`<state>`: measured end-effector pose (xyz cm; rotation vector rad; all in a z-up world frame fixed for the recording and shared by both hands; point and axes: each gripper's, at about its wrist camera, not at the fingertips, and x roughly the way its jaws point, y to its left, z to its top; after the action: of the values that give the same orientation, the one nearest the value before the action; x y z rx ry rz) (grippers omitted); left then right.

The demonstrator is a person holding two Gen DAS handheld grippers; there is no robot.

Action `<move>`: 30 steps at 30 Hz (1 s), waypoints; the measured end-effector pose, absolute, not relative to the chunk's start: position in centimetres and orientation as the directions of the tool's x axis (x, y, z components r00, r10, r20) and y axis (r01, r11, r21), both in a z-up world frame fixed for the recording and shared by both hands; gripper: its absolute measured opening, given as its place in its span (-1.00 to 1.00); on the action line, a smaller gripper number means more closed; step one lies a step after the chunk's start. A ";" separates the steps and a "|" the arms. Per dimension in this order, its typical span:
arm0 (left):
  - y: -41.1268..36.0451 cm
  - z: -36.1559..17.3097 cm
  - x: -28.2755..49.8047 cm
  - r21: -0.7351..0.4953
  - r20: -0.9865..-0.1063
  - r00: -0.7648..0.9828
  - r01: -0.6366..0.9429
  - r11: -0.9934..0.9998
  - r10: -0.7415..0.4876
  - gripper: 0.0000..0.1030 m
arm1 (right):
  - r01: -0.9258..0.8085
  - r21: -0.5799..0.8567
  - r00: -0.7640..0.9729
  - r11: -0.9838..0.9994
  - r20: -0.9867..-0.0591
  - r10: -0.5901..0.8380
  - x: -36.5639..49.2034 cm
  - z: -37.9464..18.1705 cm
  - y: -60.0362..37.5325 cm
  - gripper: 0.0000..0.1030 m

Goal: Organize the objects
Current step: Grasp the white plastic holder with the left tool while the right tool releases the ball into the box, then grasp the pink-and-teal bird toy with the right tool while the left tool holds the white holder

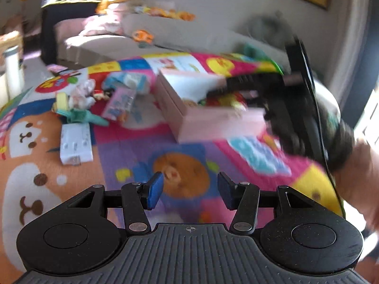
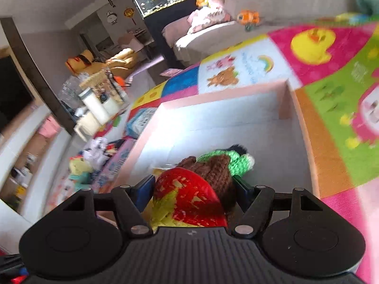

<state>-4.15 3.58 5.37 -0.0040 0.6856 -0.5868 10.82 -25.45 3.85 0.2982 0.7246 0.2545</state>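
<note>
Left wrist view: the left gripper [image 1: 190, 193] hangs over the colourful play mat [image 1: 146, 151] with its blue pads spread wide and nothing between them. Ahead and slightly to its right sits the pink box [image 1: 208, 120], where the right gripper [image 1: 239, 87] reaches in from the right, blurred. Ahead to the left, a loose heap of small toys [image 1: 99, 99] and a white plastic piece [image 1: 75, 145] lie on the mat, well apart from the open pads.

Right wrist view: the right gripper [image 2: 195, 189] is closed on a red and yellow toy [image 2: 187, 203], with a brown and green knitted toy [image 2: 220, 168] pressed against it just ahead of the fingers; whether the knitted one is also clamped I cannot tell. Both hang over the near part of the pink box [image 2: 291, 99], above its pale floor.

The knitted piece looks soft, light and squashy, so a grip across its thick middle should hold without harm. The red toy looks light too, though its glossy surface could slip.
</note>
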 end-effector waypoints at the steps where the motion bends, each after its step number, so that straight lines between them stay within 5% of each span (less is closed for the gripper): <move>1: 3.4 5.3 -4.7 -0.182 -0.599 0.608 0.532 0.827 -0.522 0.06 | -0.135 0.327 0.737 0.935 -0.598 0.315 10.1 4.5 -25.4 0.41; 5: 3.6 5.0 -5.7 -0.154 -0.599 0.624 0.525 0.837 -0.501 0.07 | -0.196 0.219 0.813 0.956 -0.509 0.284 4.6 7.4 -25.1 0.62; 8: 5.6 4.9 -3.3 -0.194 -0.584 0.706 0.358 0.913 -0.401 0.07 | -0.287 0.128 0.825 0.950 -0.472 0.312 0.3 8.7 -24.2 0.76; 13: 8.4 4.7 3.2 -0.202 -0.585 0.790 0.076 0.976 -0.183 0.04 | -0.387 0.118 0.759 0.915 -0.522 0.388 -3.6 7.5 -22.4 0.78; 20: 7.8 2.6 9.0 -0.075 -0.669 0.741 0.011 0.997 -0.058 0.04 | -0.548 0.122 0.631 0.827 -0.589 0.505 -6.6 6.3 -19.1 0.84; 30: 7.4 1.7 7.1 -0.129 -0.695 0.706 0.066 0.989 -0.138 0.03 | -0.625 0.028 0.582 0.780 -0.649 0.489 -7.0 3.5 -14.9 0.72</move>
<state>7.14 7.39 1.75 -0.0966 0.7797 -0.1137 -6.98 -14.95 3.53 -0.2126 0.6887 0.6561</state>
